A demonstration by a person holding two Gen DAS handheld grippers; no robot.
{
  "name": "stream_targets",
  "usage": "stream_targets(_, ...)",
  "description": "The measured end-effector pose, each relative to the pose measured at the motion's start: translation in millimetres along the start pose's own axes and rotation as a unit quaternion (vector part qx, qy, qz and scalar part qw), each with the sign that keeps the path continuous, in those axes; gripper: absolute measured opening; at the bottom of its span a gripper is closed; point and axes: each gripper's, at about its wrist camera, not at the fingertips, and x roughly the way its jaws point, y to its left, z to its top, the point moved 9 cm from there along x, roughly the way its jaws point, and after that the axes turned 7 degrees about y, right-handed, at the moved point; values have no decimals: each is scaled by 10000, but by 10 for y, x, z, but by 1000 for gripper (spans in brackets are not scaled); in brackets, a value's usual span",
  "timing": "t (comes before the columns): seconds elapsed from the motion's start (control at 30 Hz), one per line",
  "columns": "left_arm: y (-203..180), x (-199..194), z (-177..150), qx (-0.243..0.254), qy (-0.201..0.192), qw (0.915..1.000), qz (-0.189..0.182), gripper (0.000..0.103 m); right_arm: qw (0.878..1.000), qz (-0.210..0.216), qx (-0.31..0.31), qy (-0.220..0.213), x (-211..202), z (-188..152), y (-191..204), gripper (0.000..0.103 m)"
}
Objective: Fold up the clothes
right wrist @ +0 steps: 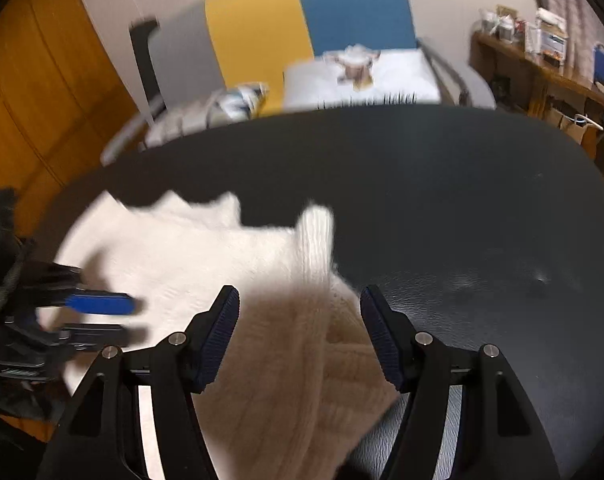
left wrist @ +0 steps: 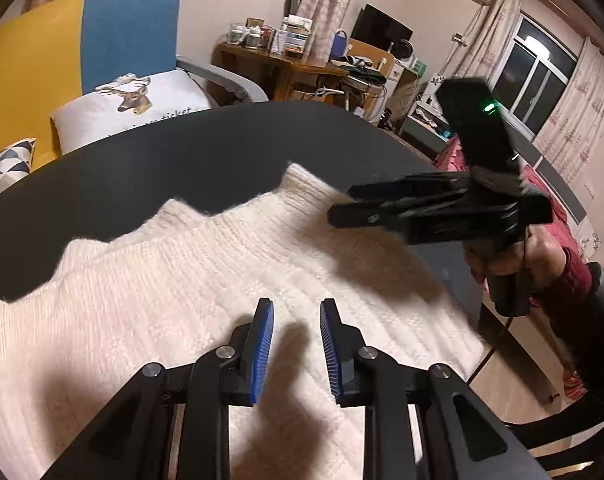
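Cream knit sweater [left wrist: 206,280] lies spread flat on dark surface [left wrist: 174,152]. Left tongs [left wrist: 296,350] parted above it, gripping nothing. Right tongs [right wrist: 300,336] parted over sweater edge, empty.

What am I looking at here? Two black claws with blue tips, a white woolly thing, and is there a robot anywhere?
There is no robot. A person holds a two-finger gripper in each hand, and each gripper carries a wide-angle camera looking along its fingers. One picture comes from the left gripper, the other from the right gripper; each also shows the other tool from the side. A cream knitted sweater lies partly folded on a dark table. Both grippers hang above it with jaws apart, and neither holds anything. The hand with the dark red sleeve carries the right gripper.
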Motion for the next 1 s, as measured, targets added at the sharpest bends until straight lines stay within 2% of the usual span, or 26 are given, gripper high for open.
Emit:
stream_targets(0.07, 58, 59, 7, 32, -16, 9998, 215, 24, 9999, -88, 69, 70, 76, -27, -50, 6)
stream_targets(0.17, 146, 238, -91, -202, 171, 9994, 207, 25, 9992, -315, 233, 125, 107, -100, -178, 6)
stream_targets(0.23, 154, 232, -90, -357, 134, 9992, 85, 25, 9980, -467, 392, 191, 128, -165, -283, 6)
stream_targets(0.3, 149, 179, -52, -512, 119, 9986, -98, 25, 9972, -250, 672, 224, 165, -220, -346, 6)
stream_targets(0.37, 152, 81, 47, -465, -73, 9988, -146, 25, 9953, -31, 944, 200, 159, -244, -404, 7)
stream_targets(0.43, 165, 12, 192, -214, -269, 9994, 31, 25, 9929, 182, 1162, 191, 157, -260, -458, 8)
stream_targets(0.47, 182, 29, 255, -112, -253, 9995, 119, 25, 9914, 290, 1266, 189, 158, -268, -484, 12)
stream_targets(0.53, 250, 139, 344, -81, -105, 9996, 261, 25, 9886, 405, 1442, 134, 120, -269, -534, 14)
stream_targets(0.6, 341, 328, 400, -105, 171, 9991, 364, 25, 9873, 314, 1556, -25, 6, -240, -579, 20)
stream_targets(0.67, 397, 481, 413, -178, 396, 9985, 342, 25, 9904, -67, 1293, -491, -245, -151, -530, 20)
stream_targets(0.73, 413, 595, 419, -249, 529, 9980, 233, 25, 9930, 183, 904, -738, -394, -61, -309, 20)
stream_targets(0.8, 425, 655, 442, -324, 531, 9979, 179, 25, 9963, 463, 389, -613, -381, -17, 3, 20)
stream_targets(0.87, 445, 681, 442, -468, 493, 9976, 99, 25, 9985, 431, -92, -321, -234, -3, 236, 20)
stream_targets(0.93, 487, 690, 443, -674, 455, 9967, 13, 25, 9988, -185, -441, 122, 62, 4, 340, 20)
stream_targets(1.0, 528, 625, 395, -825, 354, 9959, 84, 25, 9984, -466, -154, 282, 242, 36, 199, 20)
